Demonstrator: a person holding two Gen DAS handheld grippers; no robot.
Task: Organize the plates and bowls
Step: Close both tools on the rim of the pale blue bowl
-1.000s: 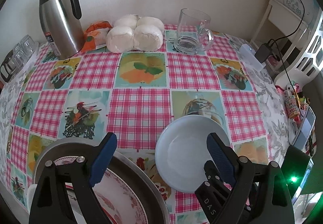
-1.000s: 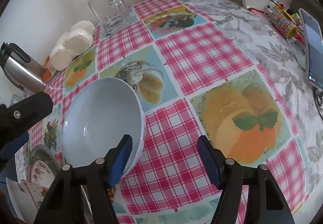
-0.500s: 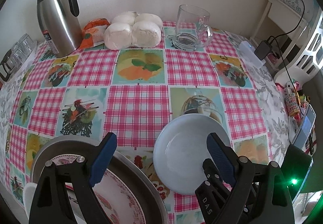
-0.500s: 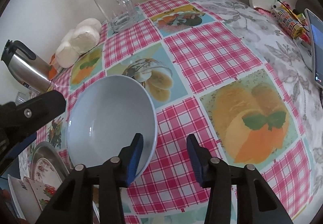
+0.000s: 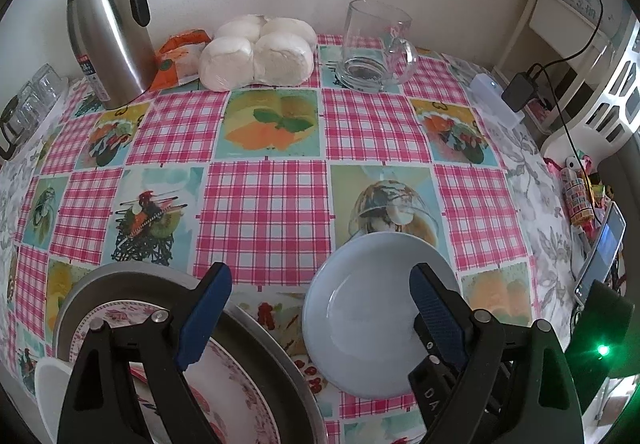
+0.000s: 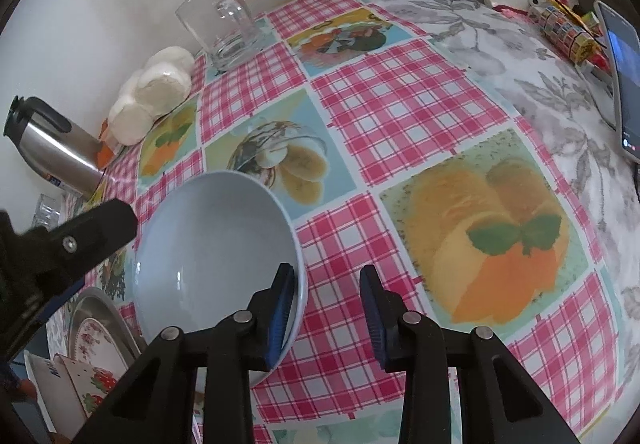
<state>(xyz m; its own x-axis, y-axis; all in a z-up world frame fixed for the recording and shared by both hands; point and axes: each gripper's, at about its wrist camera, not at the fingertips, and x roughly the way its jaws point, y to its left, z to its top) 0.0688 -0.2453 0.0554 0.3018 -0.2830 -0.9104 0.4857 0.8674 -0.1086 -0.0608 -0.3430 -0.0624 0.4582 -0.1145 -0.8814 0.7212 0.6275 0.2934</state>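
The pale blue bowl [image 6: 216,256] rests on the counter [image 6: 400,112], which is covered by a pink-checked cloth with food pictures. The right tool [image 6: 326,308] straddles the bowl's near rim: its left finger [image 6: 280,314] lies inside the bowl against the wall, while the right finger stands outside, apart from the rim. Its jaws have just been closing, with the rim between them and a gap remaining. The left tool [image 5: 316,312] is wide open and holds nothing, above the space between the bowl [image 5: 368,308] and a flowered plate [image 5: 224,376] that sits in a metal tray [image 5: 120,280]. At the counter's far edge stand a steel jug [image 5: 108,32], white buns [image 5: 256,52] and a glass mug [image 5: 376,40].
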